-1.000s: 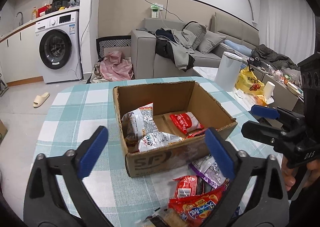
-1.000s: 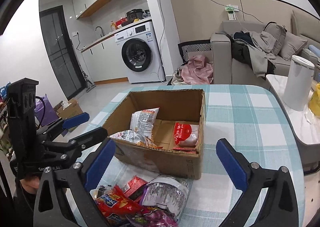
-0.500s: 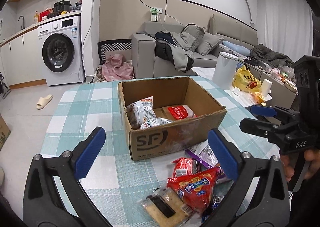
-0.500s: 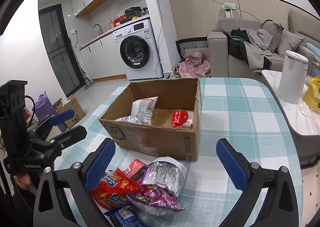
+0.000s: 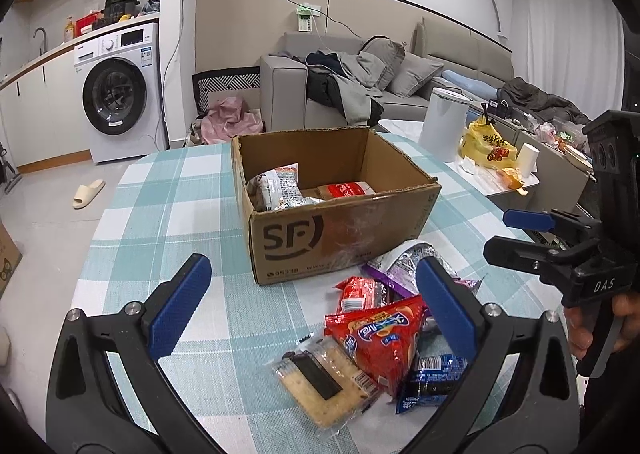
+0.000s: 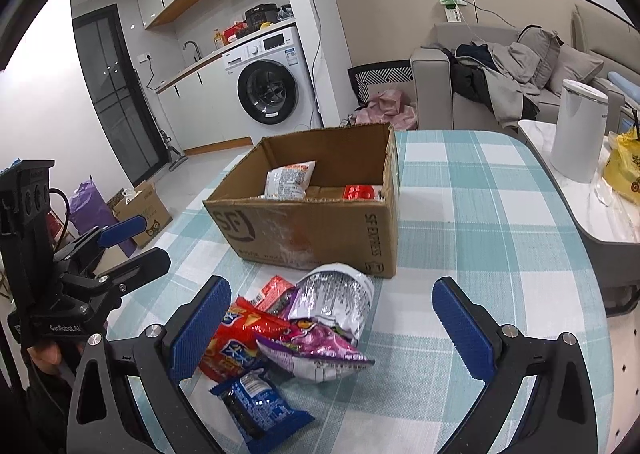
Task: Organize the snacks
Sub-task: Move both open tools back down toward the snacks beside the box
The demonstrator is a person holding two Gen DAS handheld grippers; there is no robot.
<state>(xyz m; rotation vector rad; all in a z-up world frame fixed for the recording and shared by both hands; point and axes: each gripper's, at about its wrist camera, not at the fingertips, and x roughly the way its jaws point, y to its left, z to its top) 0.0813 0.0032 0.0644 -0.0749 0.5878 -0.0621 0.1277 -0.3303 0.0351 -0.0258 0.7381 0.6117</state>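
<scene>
We hold the left gripper [image 5: 312, 302] wide open and empty, low in the left wrist frame, over the snack pile [image 5: 384, 330] at lower centre, likely lining up a pick. Cracker pack [image 5: 324, 378], red bag [image 5: 380, 334], blue pack [image 5: 432, 378] and silver bag [image 5: 408, 258] overlap on the table [image 5: 168, 214], just below the box [image 5: 332, 210] at centre, which holds a few packets. The right gripper [image 6: 332, 326], bottom of its frame, is also wide open and empty above the pile.
</scene>
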